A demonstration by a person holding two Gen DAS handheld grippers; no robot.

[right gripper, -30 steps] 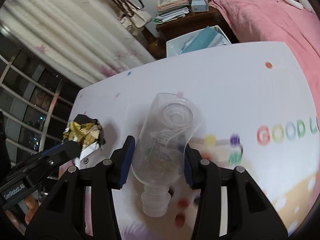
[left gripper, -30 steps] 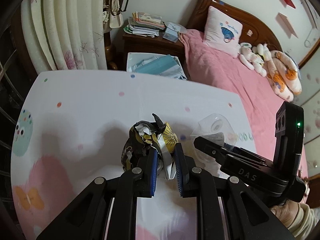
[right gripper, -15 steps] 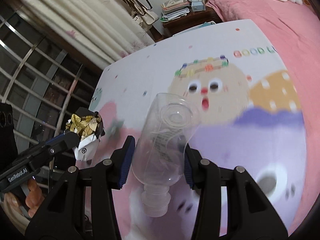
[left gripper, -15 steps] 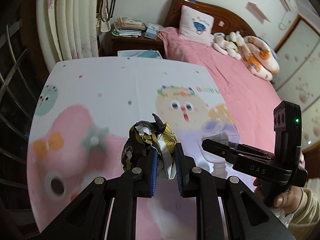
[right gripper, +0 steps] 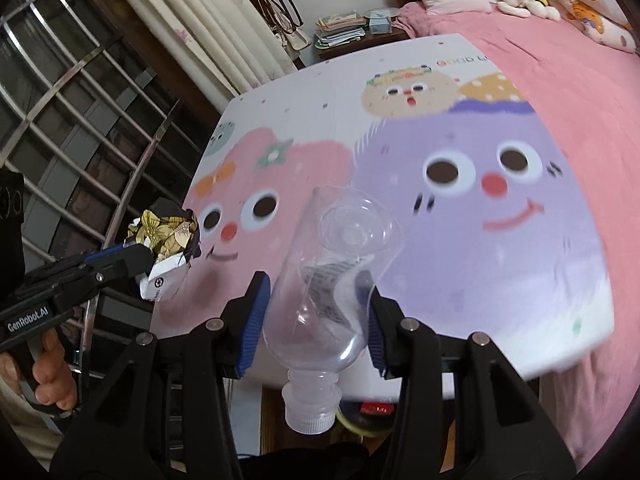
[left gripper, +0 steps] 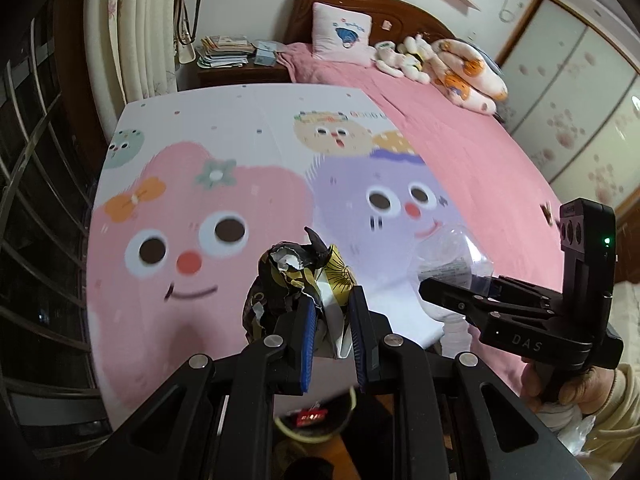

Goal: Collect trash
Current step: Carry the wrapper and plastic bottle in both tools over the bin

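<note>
My left gripper [left gripper: 331, 322] is shut on a crumpled black, gold and white wrapper [left gripper: 298, 276], held above the near edge of the cartoon-printed table [left gripper: 208, 168]. In the right wrist view the same wrapper [right gripper: 166, 234] shows at the left, in the left gripper [right gripper: 140, 256]. My right gripper [right gripper: 316, 316] is shut on a clear plastic bottle [right gripper: 332, 280], its white cap pointing back toward the camera. From the left wrist view that bottle [left gripper: 452, 268] and the right gripper [left gripper: 444, 292] are at the right, with a hand on the handle.
Below the table's near edge lies a dark round bin [left gripper: 316, 420] with a yellowish rim and something red inside, seen also as the bin [right gripper: 368, 412] under the bottle cap. A pink bed [left gripper: 460, 136] flanks the table on the right; window bars [right gripper: 72, 120] on the left.
Both grippers have pulled back across the table toward its near edge, each keeping its grip. The far bedside area has receded and the bin below the edge has come into view.
</note>
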